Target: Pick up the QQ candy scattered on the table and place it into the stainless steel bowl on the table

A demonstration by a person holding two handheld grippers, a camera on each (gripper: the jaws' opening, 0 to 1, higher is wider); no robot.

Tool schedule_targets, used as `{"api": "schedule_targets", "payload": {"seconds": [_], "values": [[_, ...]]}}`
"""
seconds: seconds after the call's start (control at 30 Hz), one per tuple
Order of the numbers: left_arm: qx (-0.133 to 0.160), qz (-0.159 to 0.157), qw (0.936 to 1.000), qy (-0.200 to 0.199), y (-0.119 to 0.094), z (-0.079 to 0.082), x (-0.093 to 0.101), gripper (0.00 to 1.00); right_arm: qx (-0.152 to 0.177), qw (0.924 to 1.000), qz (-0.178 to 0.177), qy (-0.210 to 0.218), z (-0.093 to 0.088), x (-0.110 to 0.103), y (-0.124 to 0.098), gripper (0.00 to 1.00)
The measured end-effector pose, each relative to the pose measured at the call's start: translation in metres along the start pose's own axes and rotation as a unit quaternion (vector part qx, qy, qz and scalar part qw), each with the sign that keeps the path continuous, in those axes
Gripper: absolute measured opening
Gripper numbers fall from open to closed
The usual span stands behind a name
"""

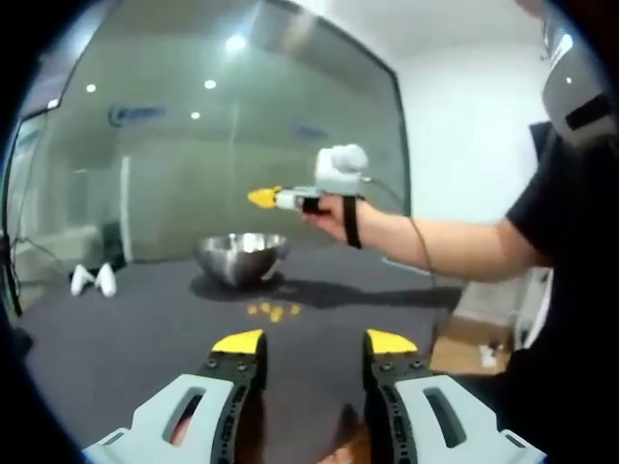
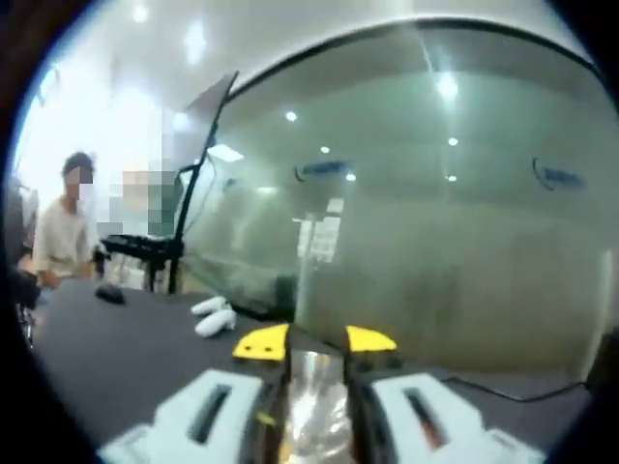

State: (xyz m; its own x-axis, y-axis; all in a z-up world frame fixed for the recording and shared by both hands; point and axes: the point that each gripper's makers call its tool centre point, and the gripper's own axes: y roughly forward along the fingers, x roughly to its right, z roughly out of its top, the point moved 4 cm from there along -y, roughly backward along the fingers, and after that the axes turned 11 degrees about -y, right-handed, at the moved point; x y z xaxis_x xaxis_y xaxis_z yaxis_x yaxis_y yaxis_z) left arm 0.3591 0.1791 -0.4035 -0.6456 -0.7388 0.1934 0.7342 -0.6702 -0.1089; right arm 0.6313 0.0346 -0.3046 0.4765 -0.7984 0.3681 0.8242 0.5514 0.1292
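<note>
The stainless steel bowl (image 1: 244,256) stands on the dark table (image 1: 126,338), far from my left gripper. A few small yellow QQ candies (image 1: 274,310) lie on the table just in front of the bowl. My left gripper (image 1: 314,343) is held low at the near side, open with nothing between its yellow tips. A person's hand holds my right gripper (image 1: 264,197) in the air just above the bowl's right side. In the right gripper view, my right gripper (image 2: 316,341) is shut on a shiny wrapped candy (image 2: 311,391) between its jaws.
Two white objects (image 1: 94,280) lie on the table left of the bowl, and in the right gripper view the white objects (image 2: 213,317) are ahead of the jaws. A glass wall (image 2: 435,242) stands behind the table. A person (image 2: 60,237) sits at the far left.
</note>
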Motion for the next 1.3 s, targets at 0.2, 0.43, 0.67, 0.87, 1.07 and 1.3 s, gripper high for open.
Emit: {"api": "schedule_targets", "payload": {"seconds": [0.2,0.43,0.67,0.87,1.07,1.3], "values": [[-0.008,0.001,1.0,0.005,0.0,-0.005,0.0,0.41,-0.001,0.9979,0.019,0.062,-0.004,-0.001,-0.016,0.17],[-0.007,0.004,1.0,0.005,0.0,-0.002,-0.001,0.4,-0.028,0.9887,0.108,0.1,-0.008,-0.027,-0.048,0.22],[-0.018,-0.003,0.9998,0.009,0.006,-0.006,0.004,0.4,-0.037,0.9837,0.164,0.065,-0.017,-0.038,-0.111,0.23],[-0.016,0.003,0.9998,0.013,0.007,-0.003,0.001,0.4,-0.06,0.9773,0.188,0.078,-0.046,-0.048,-0.138,0.22],[-0.008,-0.006,0.9998,0.017,0.008,0.003,0.003,0.41,-0.096,0.9724,0.205,0.059,-0.064,-0.064,-0.159,0.22],[-0.023,-0.01,0.9991,0.035,0.012,0.001,0.004,0.41,-0.1,0.9647,0.236,0.06,-0.063,-0.077,-0.167,0.22]]}}
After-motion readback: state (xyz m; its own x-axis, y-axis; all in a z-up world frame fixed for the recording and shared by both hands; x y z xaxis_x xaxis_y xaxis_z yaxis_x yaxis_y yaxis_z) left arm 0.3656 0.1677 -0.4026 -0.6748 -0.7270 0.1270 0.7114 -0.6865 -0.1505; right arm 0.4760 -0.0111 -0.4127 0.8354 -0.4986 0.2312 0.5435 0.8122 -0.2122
